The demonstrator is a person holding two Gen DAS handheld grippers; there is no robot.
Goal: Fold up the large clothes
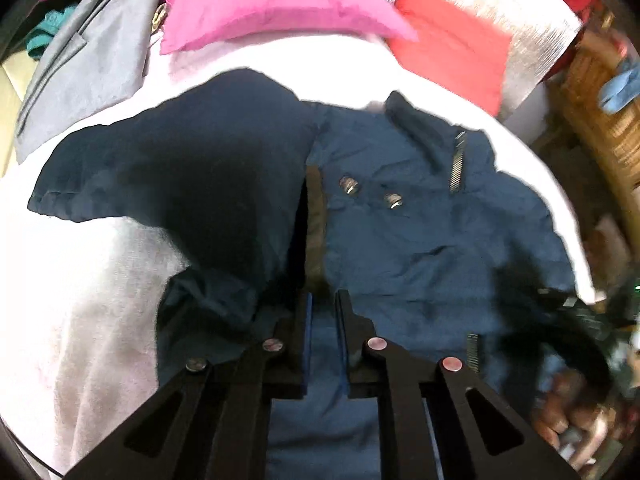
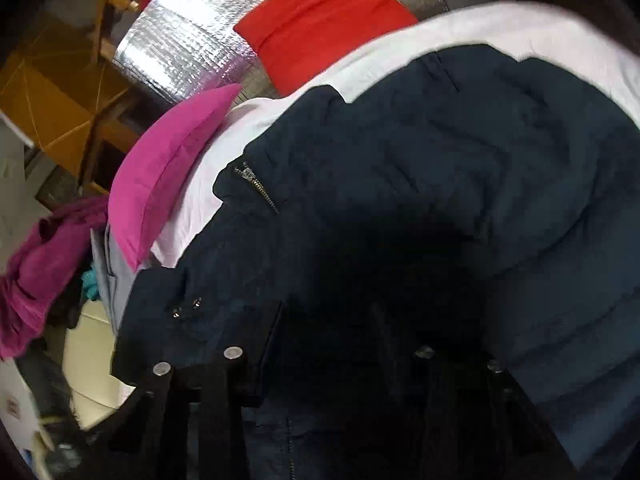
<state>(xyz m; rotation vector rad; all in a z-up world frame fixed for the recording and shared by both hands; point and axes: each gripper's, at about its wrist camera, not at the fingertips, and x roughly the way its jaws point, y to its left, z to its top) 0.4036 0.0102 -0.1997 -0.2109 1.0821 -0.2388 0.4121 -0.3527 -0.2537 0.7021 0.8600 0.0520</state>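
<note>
surface: white sheet point(image 1: 80, 320) | on it: navy jacket point(image 1: 420, 240), pink pillow point(image 1: 272, 4), grey garment point(image 1: 92, 64)

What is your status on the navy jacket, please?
Left gripper shut on navy zip jacket. Right gripper over it, grip unclear. Nothing blocking.

Both wrist views are directed steeply downward, close above the navy jacket point(image 1: 420, 232); shared at frame top are the pink pillow point(image 1: 256, 4) and red cloth point(image 2: 324, 16).

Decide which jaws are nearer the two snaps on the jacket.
Left. The left jaws pinch the jacket just short of the snaps; the right jaws sit farther off, with the snaps out past their left side.
</note>
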